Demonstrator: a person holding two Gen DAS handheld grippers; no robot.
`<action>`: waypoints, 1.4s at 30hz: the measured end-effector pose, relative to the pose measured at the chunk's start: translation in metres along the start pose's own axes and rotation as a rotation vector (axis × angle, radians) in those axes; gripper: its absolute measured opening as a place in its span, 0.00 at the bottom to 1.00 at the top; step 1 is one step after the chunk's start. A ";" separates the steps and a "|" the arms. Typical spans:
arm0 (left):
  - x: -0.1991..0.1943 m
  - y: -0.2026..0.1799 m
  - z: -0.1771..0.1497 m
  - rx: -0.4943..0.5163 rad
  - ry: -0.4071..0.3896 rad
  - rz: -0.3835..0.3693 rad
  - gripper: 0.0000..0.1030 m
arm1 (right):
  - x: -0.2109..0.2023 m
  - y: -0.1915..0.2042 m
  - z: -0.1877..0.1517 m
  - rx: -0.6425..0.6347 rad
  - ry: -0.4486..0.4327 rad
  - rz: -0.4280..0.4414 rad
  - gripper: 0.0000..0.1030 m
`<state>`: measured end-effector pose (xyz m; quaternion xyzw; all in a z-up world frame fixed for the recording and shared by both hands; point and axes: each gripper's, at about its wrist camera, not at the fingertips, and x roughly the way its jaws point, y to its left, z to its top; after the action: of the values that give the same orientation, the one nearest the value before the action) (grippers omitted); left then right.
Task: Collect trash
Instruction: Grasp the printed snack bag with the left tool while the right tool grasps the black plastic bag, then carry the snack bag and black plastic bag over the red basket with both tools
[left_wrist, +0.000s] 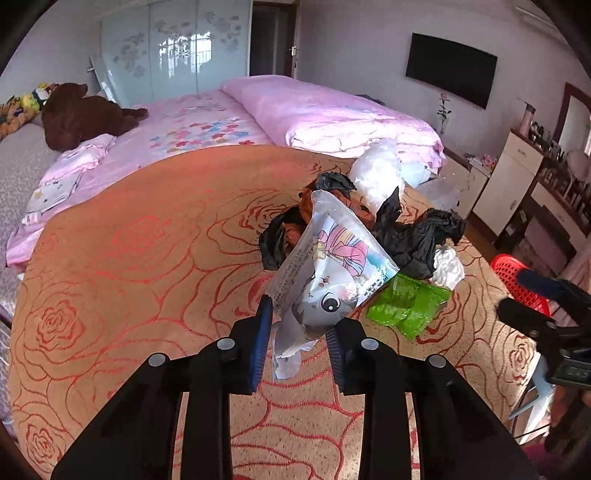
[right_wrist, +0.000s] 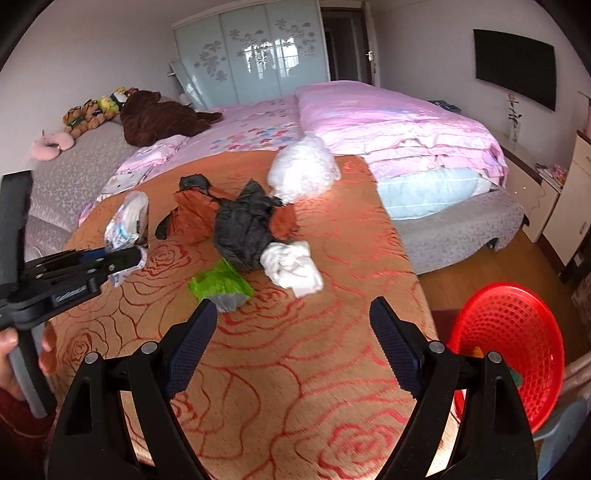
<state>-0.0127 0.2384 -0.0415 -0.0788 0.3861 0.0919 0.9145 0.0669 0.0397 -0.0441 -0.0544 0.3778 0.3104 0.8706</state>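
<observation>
While the left gripper (left_wrist: 299, 332) grips a cartoon wrapper (left_wrist: 328, 269) lifted above the table (left_wrist: 129, 258) beside the trash pile (right_wrist: 255, 225), the right gripper (right_wrist: 291, 332) hangs spread and empty, so transfer to the red basket (right_wrist: 517, 332) past the table's edge appears next.

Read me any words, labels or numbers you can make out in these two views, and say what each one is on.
None can be read.
Cartoon snack wrapper held in the left gripper: fine print along its edge, too small and blurred.
Left gripper's body in the right wrist view: a small label, blurred.
Green wrapper: no legible text.
</observation>
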 end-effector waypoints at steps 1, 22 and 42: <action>-0.002 0.000 0.000 -0.004 -0.004 0.000 0.26 | 0.004 0.003 0.004 -0.004 -0.001 0.006 0.80; -0.014 0.018 0.002 -0.087 -0.033 -0.004 0.26 | 0.088 0.036 0.052 -0.049 0.094 0.048 0.74; -0.030 0.026 0.008 -0.143 -0.071 0.019 0.26 | 0.029 0.041 0.051 -0.057 -0.035 0.078 0.46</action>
<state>-0.0339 0.2617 -0.0165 -0.1369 0.3468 0.1307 0.9187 0.0900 0.1038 -0.0224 -0.0589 0.3556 0.3557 0.8623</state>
